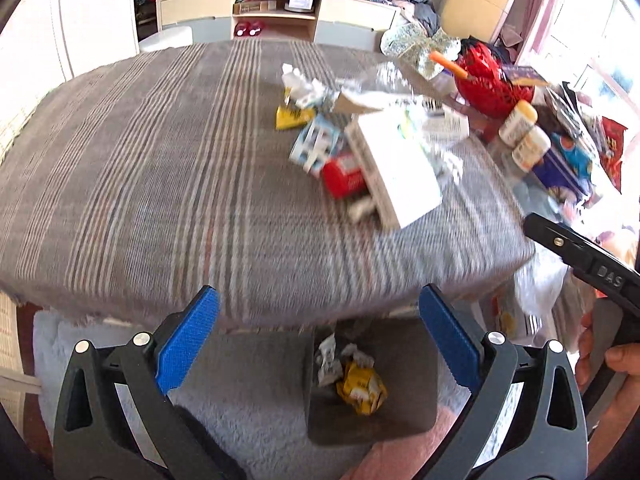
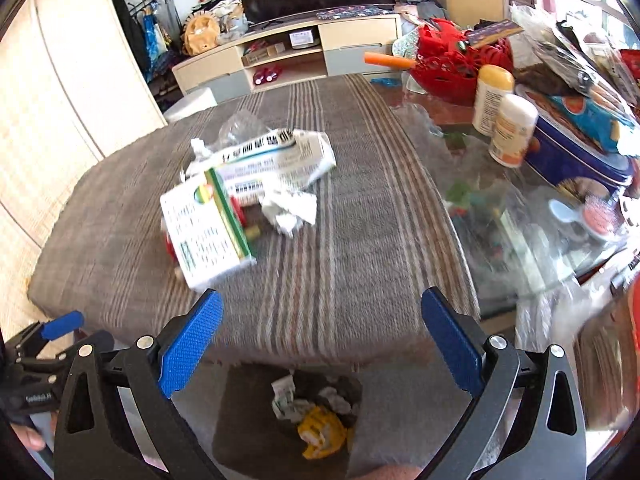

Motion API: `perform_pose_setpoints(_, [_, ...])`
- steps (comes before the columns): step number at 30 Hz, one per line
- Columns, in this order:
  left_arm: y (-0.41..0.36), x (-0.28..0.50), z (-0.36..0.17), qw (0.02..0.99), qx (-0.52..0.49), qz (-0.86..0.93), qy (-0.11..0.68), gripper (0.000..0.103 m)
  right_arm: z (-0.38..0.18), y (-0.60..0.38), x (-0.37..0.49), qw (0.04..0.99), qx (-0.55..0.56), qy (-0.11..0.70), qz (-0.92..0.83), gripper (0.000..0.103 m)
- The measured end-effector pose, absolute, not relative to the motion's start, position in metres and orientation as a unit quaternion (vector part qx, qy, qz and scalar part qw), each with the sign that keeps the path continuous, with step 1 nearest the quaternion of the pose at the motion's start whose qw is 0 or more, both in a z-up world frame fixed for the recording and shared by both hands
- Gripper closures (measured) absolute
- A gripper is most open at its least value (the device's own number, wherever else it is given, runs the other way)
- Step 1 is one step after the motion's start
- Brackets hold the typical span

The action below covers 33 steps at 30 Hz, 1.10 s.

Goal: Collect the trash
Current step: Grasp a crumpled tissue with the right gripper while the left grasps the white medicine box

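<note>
Two hand-held grippers hover above a dark trash bin (image 2: pixel 256 416) on the floor at the near edge of a table draped in a grey striped cloth (image 1: pixel 160 184). The left gripper (image 1: pixel 320 344) has its blue-padded fingers (image 1: pixel 188 344) spread wide with nothing between them; the right gripper (image 2: pixel 322 344) is likewise wide and empty. In the bin lie a crumpled yellow wrapper (image 2: pixel 320 432) and scraps of white paper (image 2: pixel 286 400). The remaining trash sits heaped mid-table: a white carton (image 2: pixel 208 228) with a green stripe, tilted, its long axis running from the far left toward the near right edge, leaning on a red container (image 1: pixel 344 178), beside a long printed box (image 2: pixel 272 160) lying crosswise and a crumpled tissue (image 2: pixel 290 210). At the table's right stand two capped bottles (image 2: pixel 500 116), a red basket (image 2: pixel 452 64) and a blue tin (image 2: pixel 580 148).
</note>
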<state>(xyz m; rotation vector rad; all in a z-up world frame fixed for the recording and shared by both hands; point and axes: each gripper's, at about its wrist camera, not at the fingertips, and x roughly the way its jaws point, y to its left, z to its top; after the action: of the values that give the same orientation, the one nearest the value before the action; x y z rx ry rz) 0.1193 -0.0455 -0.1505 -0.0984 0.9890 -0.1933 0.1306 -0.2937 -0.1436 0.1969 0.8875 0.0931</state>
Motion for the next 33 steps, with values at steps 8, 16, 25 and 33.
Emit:
perform_pose_setpoints(8, [-0.071,0.155,-0.154,0.872,-0.032,-0.097,0.479,0.008,-0.153,-0.290,0.206,0.889,0.124,0.437,0.058,0.012])
perform_pose_setpoints(16, [-0.086,0.179,-0.164,0.868,-0.028,-0.094,0.487,0.008,-0.178,-0.273,0.244,0.865,0.117,0.480,0.087,0.035])
perform_pose_setpoints(25, [-0.106,0.194,-0.169,0.869,-0.030,-0.084,0.487,0.008,-0.179,-0.279,0.243,0.871,0.092,0.472,0.105,0.093])
perform_pose_setpoints(33, [-0.124,0.209,-0.168,0.868,-0.070,-0.057,0.489,0.008,-0.165,-0.315,0.233,0.871,0.081,0.472,0.112,0.094])
